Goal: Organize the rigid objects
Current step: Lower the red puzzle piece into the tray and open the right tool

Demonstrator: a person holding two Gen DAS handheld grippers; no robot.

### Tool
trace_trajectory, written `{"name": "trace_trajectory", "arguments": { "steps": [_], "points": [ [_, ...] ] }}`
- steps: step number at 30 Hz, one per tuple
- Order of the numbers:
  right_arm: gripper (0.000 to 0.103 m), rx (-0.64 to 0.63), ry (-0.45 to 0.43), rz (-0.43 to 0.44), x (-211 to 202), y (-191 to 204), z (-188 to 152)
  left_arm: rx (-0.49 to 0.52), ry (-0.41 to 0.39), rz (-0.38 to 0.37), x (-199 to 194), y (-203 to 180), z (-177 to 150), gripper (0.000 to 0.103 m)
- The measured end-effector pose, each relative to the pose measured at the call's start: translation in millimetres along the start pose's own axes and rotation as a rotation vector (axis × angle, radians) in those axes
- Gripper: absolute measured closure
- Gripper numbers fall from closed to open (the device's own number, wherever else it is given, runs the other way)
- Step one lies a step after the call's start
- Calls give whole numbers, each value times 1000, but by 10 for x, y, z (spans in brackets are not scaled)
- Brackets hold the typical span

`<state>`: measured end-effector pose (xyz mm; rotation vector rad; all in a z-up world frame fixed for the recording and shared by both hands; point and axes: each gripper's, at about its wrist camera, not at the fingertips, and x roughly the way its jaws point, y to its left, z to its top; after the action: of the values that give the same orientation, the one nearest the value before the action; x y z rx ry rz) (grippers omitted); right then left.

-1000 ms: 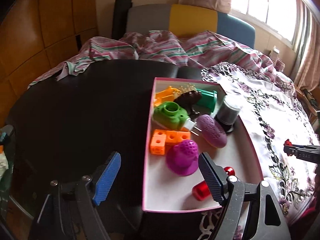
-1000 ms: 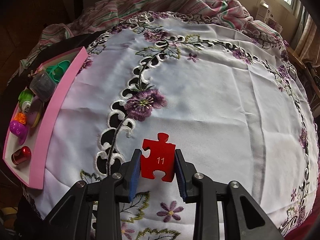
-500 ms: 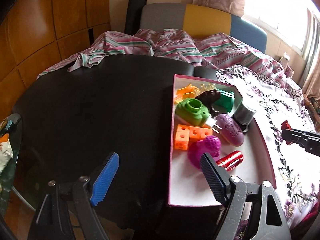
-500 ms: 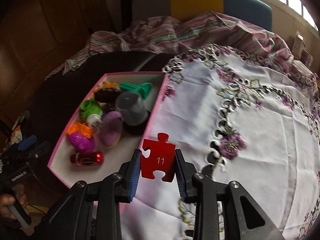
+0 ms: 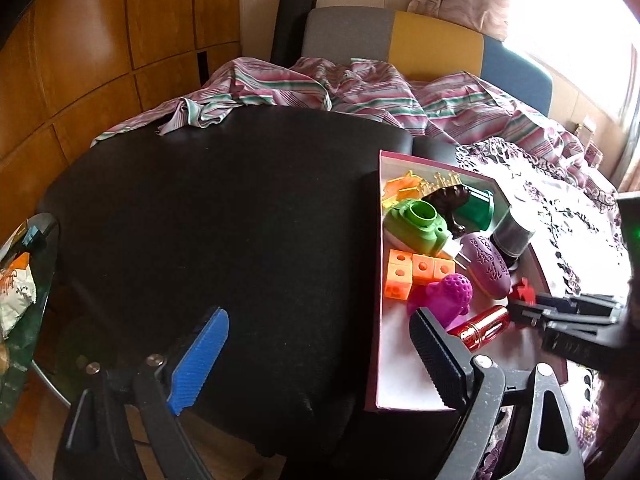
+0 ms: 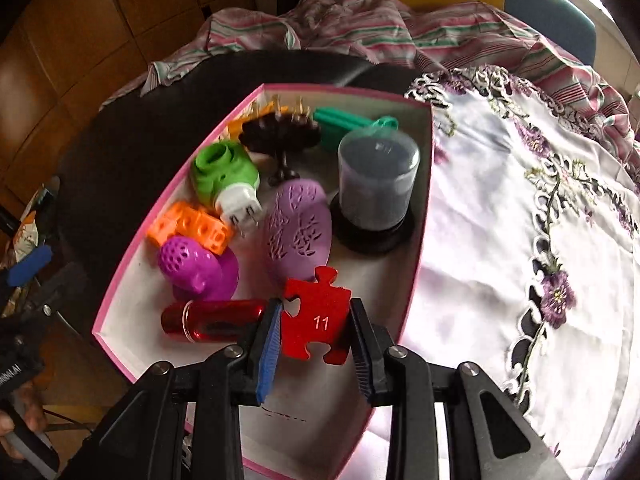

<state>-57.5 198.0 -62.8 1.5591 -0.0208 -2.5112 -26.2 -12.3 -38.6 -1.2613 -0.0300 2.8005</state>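
Tongs in my right hand (image 6: 314, 334) pinch a red puzzle piece (image 6: 316, 320) marked 11 by its two side edges, upright and a little tilted, over the near part of the pink tray (image 6: 120, 276). In the left wrist view the same piece (image 5: 522, 292) shows as a small red tip at the end of the right tongs (image 5: 520, 304), above the tray's right side. My left tongs (image 5: 316, 356) stand wide apart with nothing between the pads; their jaws have just been opening. The blue pad (image 5: 200, 360) hangs over the black table (image 5: 200, 220) and the dark pad over the tray's near left edge.

Just beyond the puzzle piece a red metal cylinder (image 6: 212, 320) lies on its side on the tray floor. Behind it sit a magenta dotted dome (image 6: 196, 268) and a lilac oval case (image 6: 298, 232). Orange cubes (image 6: 188, 232) touch the dome, and a green plug-in device (image 6: 224, 172) lies just past them, prongs toward me. A clear tub (image 6: 376, 188) on a dark base stands by the right wall. At the far end are a dark brown comb-like piece (image 6: 280, 136), orange bits and a green piece (image 6: 344, 128).

An embroidered white cloth (image 6: 540, 220) lies to the right of the tray. A striped cloth (image 5: 360, 92) is bunched at the table's far edge.
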Motion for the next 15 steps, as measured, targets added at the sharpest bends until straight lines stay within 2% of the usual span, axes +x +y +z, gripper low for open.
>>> {"name": "trace_trajectory", "arguments": {
  "steps": [4,6,15],
  "points": [
    [70,-11,10,-23,52,16,-61,-3,-6,10,-13,7,3,7],
    [68,-4,6,-17,36,17,-64,0,-10,14,-23,0,6,2],
    [63,62,-51,1,-76,-2,-96,-11,-11,23,-58,6,2,0]
  ]
}}
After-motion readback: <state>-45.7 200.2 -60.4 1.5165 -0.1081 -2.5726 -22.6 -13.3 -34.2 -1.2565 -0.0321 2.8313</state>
